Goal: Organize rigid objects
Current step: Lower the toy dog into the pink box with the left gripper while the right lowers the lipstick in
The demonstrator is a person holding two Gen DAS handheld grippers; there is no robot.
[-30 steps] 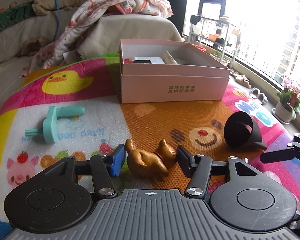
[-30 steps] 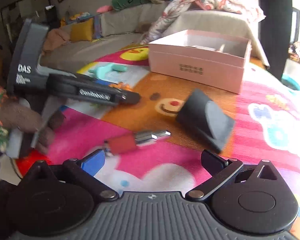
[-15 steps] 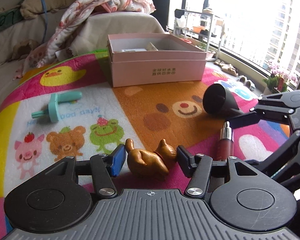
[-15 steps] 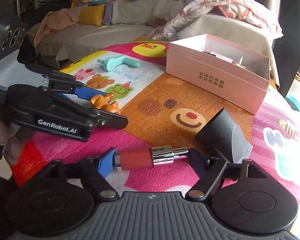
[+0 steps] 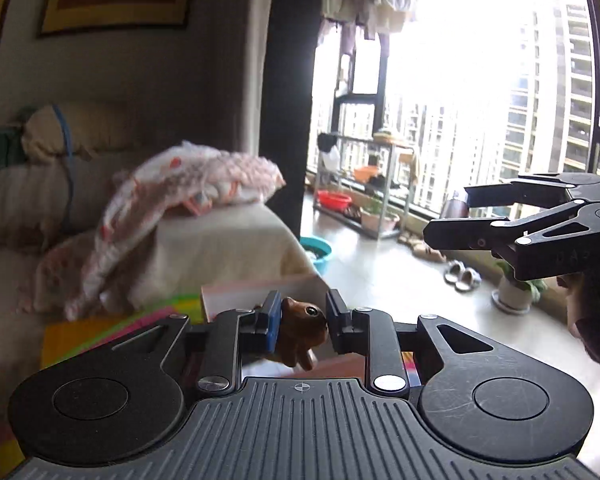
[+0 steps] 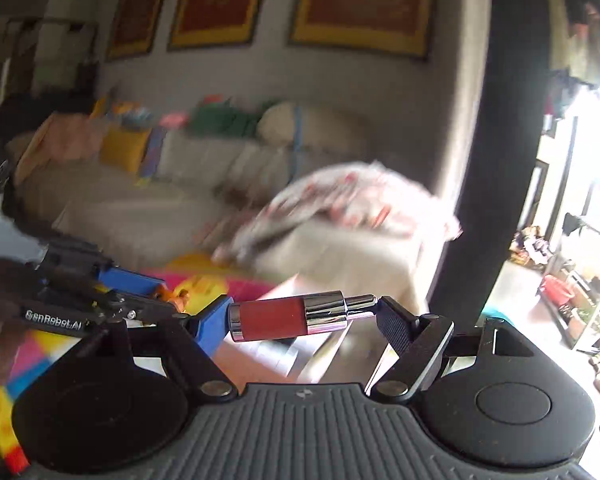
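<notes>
My left gripper (image 5: 300, 326) is up in the air, its jaws closing, and the pads press a brown duck figure (image 5: 300, 332) between them. Behind the duck shows the rim of the pink box (image 5: 228, 294). My right gripper (image 6: 304, 314) is shut lengthwise on a red bottle with a silver cap (image 6: 276, 318), also clear of the mat. In the right wrist view the left gripper (image 6: 162, 294) shows at the left with the duck (image 6: 178, 296). In the left wrist view the right gripper (image 5: 454, 216) hangs at the right.
The colourful play mat (image 5: 100, 332) lies below. A beige sofa (image 6: 148, 208) with a flowered blanket (image 5: 180, 196) stands behind it. At the right are a window, a plant rack (image 5: 364, 188), slippers (image 5: 462, 276) on the floor and a person's dark sleeve (image 5: 596, 320).
Both grippers have risen off the mat and tilted up towards the room. The left jaws closed on the duck and lifted it. The right gripper carried the red bottle up.
</notes>
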